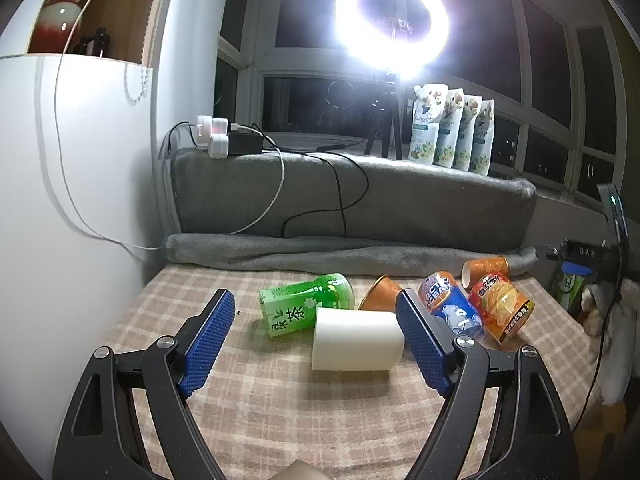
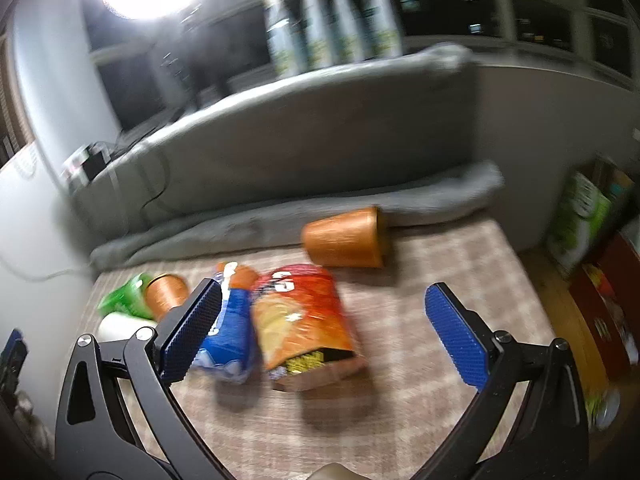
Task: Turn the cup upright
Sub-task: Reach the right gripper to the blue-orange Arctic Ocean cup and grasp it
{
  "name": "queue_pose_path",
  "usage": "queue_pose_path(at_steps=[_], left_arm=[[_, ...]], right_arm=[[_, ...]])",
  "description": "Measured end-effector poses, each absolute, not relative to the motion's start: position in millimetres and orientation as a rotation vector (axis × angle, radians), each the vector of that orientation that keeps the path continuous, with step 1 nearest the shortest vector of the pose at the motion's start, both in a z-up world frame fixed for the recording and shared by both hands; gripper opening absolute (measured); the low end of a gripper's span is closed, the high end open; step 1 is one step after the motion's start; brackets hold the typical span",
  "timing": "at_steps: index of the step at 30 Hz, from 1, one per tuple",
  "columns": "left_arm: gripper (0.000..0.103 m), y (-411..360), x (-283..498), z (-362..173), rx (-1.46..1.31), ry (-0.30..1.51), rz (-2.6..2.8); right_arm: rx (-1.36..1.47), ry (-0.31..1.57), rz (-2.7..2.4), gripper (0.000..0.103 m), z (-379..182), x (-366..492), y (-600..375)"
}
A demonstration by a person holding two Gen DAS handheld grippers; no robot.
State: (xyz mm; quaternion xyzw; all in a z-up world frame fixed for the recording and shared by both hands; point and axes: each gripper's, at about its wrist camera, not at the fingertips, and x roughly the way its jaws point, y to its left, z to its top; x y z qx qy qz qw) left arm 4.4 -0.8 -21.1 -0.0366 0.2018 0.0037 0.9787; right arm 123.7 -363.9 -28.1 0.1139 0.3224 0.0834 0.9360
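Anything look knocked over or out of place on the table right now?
Yes: every cup lies on its side on the checked cloth: white cup, green cup, blue cup, red-orange cup, two plain orange cups. Nothing looks spilled.

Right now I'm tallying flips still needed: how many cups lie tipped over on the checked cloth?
6: white nearest, green behind it, plain orange mid-back, blue and red-orange printed rightward, another orange rear right.

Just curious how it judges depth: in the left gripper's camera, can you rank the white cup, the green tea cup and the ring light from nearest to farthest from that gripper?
1. White cup, lying between the left gripper's open fingers.
2. Green tea cup, just behind, left.
3. Ring light, far back at the window.
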Motion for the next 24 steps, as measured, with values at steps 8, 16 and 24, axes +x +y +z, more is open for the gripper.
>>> queue_pose_path(at_steps=[8,16,24], left_arm=[[0.083,2,7,-27,-0.079,0.436,0.013],[0.083,9,5,-29,-0.094,0.437,0.031],[0.083,22,3,-33,-0.119,0.441,0.057]], right_arm=[[0.21,0.83,0.407,0.088,-18,176,-316],[0.143,1.099,0.505,0.073,-50,233,-256],[0.01,1.241,0.414,0.071,-82,263,-222]])
